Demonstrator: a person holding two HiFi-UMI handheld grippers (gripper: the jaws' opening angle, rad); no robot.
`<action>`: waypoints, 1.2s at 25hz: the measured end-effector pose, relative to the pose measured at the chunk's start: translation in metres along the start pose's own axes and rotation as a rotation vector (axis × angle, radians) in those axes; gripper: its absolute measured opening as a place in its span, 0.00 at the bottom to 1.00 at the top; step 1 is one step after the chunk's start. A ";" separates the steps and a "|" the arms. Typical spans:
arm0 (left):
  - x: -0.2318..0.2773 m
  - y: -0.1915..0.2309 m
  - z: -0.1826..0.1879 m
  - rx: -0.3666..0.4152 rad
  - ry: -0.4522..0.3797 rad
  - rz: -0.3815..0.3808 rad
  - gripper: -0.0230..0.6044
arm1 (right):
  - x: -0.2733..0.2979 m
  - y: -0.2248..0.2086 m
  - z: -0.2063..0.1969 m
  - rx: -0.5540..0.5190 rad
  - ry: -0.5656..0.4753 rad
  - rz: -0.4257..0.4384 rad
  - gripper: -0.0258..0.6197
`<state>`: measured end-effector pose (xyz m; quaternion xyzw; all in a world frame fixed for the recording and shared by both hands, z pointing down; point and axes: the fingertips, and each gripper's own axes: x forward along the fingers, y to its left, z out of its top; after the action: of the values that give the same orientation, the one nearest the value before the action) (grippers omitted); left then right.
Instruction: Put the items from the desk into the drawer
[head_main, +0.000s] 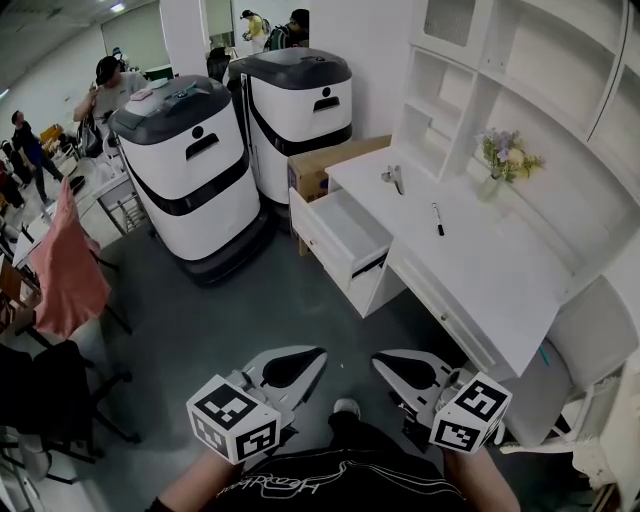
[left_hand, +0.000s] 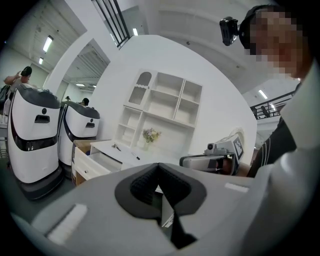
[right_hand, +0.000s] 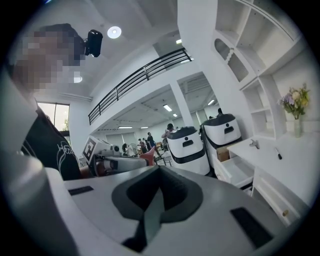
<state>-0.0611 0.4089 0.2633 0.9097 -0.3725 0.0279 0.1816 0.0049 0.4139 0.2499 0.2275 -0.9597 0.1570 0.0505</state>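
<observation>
A white desk (head_main: 500, 275) stands at the right with its left drawer (head_main: 345, 232) pulled open and nothing visible in it. On the desktop lie a small metal item (head_main: 393, 177) and a black pen (head_main: 438, 218); a vase of flowers (head_main: 503, 156) stands by the shelves. My left gripper (head_main: 305, 362) and right gripper (head_main: 392, 366) are held low near my body, well short of the desk. Both are shut with nothing in them. The left gripper view shows the drawer (left_hand: 97, 159) and the right gripper (left_hand: 212, 159). The right gripper view shows the pen (right_hand: 278, 153).
Two tall white-and-grey machines (head_main: 190, 165) (head_main: 300, 100) stand left of the desk, with a cardboard box (head_main: 322, 165) between them and the desk. A chair draped in pink cloth (head_main: 65, 260) is at the left. A white chair (head_main: 592, 340) sits by the desk. People stand far back.
</observation>
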 end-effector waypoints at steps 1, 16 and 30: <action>0.006 0.005 0.003 0.004 -0.003 0.000 0.05 | 0.002 -0.007 0.003 0.003 -0.007 -0.002 0.05; 0.170 0.129 0.047 -0.044 0.042 0.001 0.05 | 0.070 -0.208 0.047 0.092 -0.025 -0.001 0.05; 0.336 0.226 0.106 0.005 0.108 -0.045 0.05 | 0.101 -0.403 0.088 0.115 -0.063 -0.129 0.05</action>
<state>0.0163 -0.0010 0.2973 0.9153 -0.3417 0.0740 0.1998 0.0951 0.0019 0.2957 0.2963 -0.9336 0.2009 0.0175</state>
